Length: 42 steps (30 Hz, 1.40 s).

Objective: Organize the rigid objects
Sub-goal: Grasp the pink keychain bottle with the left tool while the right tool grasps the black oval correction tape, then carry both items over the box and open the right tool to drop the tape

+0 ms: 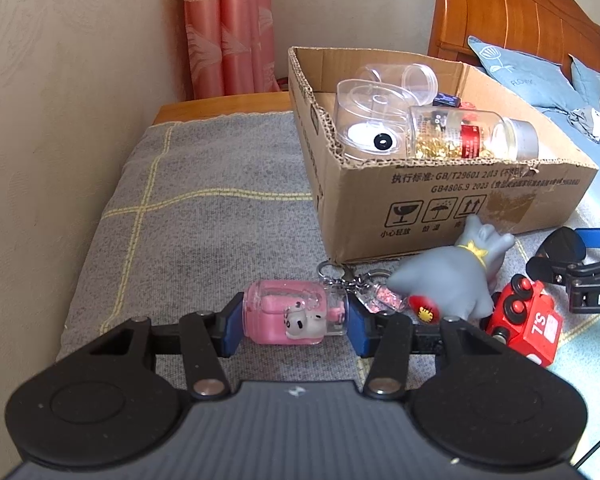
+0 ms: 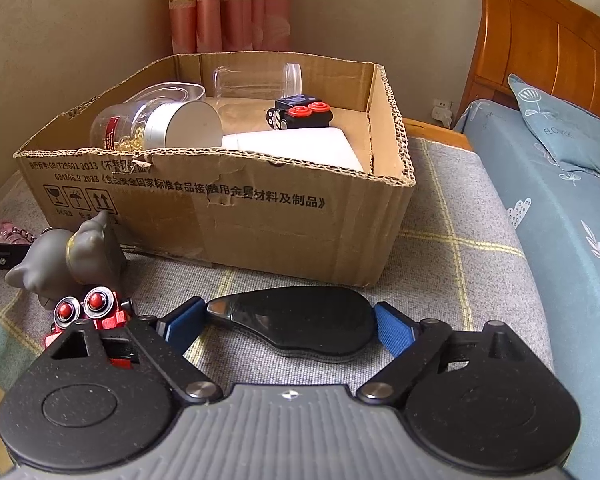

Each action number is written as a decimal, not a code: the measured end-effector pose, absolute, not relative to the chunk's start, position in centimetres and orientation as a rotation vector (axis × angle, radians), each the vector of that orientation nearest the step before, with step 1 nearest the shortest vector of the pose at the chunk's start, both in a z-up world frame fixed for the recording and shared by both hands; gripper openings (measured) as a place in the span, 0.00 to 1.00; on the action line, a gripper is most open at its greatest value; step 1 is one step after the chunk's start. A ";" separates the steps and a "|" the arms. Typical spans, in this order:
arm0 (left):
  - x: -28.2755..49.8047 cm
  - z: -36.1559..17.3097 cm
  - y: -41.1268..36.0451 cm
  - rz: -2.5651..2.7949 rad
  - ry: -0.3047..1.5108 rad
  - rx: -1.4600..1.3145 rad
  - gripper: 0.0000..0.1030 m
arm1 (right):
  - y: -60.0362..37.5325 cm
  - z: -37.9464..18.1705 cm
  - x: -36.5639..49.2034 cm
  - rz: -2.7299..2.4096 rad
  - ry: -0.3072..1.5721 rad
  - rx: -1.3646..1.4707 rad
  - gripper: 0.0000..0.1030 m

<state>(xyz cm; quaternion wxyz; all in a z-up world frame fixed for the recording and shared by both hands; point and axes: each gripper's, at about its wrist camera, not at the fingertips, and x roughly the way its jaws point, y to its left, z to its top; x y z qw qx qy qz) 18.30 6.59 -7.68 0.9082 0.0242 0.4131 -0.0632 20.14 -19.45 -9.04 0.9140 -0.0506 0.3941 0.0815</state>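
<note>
Left wrist view had the left gripper clamped on the pink charm, one blue pad on each end of the little clear capsule, low over the grey blanket just in front of the box. I'd guess it's light, hard plastic, and smooth enough to be slippery, so holding it end to end seemed smarter than squeezing the round sides. The keyring chain hung loose off the right end, lying on the blanket against the grey toy, so it could drag or snag there when lifted. The red train sat just beside the toy.

Right wrist view: the right gripper had a flat black pear-shaped thing between its fingers, lying on the blanket near the box's front wall. The right pad looked touching its wide edge; the left pad sat at the shiny narrow tip, and I couldn't tell if it was really pressing. That one looked stiff, thin and glossy, so probably slick; I'd take it across the wide body, not the tapered tip.

The box already held clear jars and a bottle, which could be breakable, so I'd set things in gently.
</note>
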 end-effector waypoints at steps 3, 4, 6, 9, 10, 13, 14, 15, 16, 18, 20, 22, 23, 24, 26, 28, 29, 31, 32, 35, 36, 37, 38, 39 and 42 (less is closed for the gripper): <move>18.1 -7.2 6.6 -0.138 0.855 0.055 0.48 | -19.7 -8.8 19.9 0.190 0.827 -0.119 0.90; 18.0 -7.0 6.6 -0.142 0.856 0.057 0.48 | -19.8 -8.7 19.8 0.203 0.835 -0.125 0.90; 17.6 -6.6 6.5 -0.150 0.860 0.067 0.48 | -20.1 -8.4 19.4 0.226 0.842 -0.133 0.90; 17.1 -5.9 6.4 -0.161 0.872 0.076 0.48 | -20.8 -7.7 18.5 0.267 0.848 -0.135 0.90; 16.8 -5.7 6.4 -0.166 0.876 0.077 0.48 | -20.9 -7.5 18.3 0.278 0.850 -0.138 0.90; 16.4 -4.8 6.1 -0.178 0.885 0.090 0.48 | -21.4 -6.6 17.7 0.322 0.850 -0.163 0.90; 16.3 -4.5 5.9 -0.182 0.886 0.102 0.48 | -21.6 -6.3 17.5 0.335 0.847 -0.176 0.90; 16.1 -4.2 5.8 -0.189 0.888 0.116 0.48 | -21.7 -6.0 17.3 0.346 0.846 -0.186 0.90; 16.0 -3.9 5.6 -0.195 0.889 0.127 0.48 | -21.8 -5.6 17.2 0.357 0.842 -0.195 0.90; 15.7 -3.2 5.3 -0.210 0.895 0.136 0.48 | -22.2 -4.7 17.0 0.379 0.829 -0.206 0.90; 15.5 -2.4 5.0 -0.219 0.893 0.143 0.48 | -22.3 -3.8 16.9 0.398 0.811 -0.212 0.90; 15.5 -1.6 4.7 -0.224 0.889 0.160 0.48 | -22.5 -2.9 17.0 0.417 0.794 -0.212 0.90; 15.4 -1.2 4.6 -0.224 0.885 0.168 0.48 | -22.6 -2.4 17.2 0.426 0.786 -0.208 0.90; 15.4 -0.7 4.4 -0.225 0.879 0.174 0.48 | -22.7 -2.0 17.4 0.433 0.779 -0.206 0.90; 15.3 0.2 4.1 -0.227 0.862 0.176 0.48 | -22.7 -1.1 17.7 0.437 0.753 -0.211 0.90; 15.3 1.2 4.0 -0.237 0.845 0.167 0.48 | -22.7 -0.2 18.1 0.440 0.729 -0.220 0.90; 15.4 1.6 3.9 -0.243 0.840 0.164 0.48 | -22.6 0.3 18.4 0.442 0.717 -0.222 0.90; 15.8 2.3 3.8 -0.250 0.830 0.166 0.48 | -22.4 1.1 19.2 0.442 0.701 -0.227 0.90; 16.1 2.7 3.6 -0.250 0.825 0.172 0.48 | -22.3 1.4 19.7 0.440 0.695 -0.225 0.90; 16.9 3.8 3.3 -0.253 0.797 0.182 0.48 | -22.1 2.4 21.4 0.435 0.688 -0.203 0.90; 17.3 4.2 3.2 -0.251 0.786 0.185 0.48 | -21.9 2.6 22.0 0.435 0.690 -0.195 0.90; 17.6 4.6 3.2 -0.247 0.772 0.186 0.48 | -21.8 2.8 22.7 0.436 0.691 -0.186 0.90; 18.1 5.0 3.2 -0.244 0.759 0.187 0.48 | -21.7 3.0 23.3 0.435 0.691 -0.178 0.90; 18.6 5.4 3.2 -0.241 0.749 0.187 0.48 | -21.5 3.1 24.0 0.433 0.694 -0.169 0.90; 20.4 6.1 3.1 -0.247 0.737 0.193 0.48 | -20.8 3.1 25.8 0.426 0.706 -0.156 0.90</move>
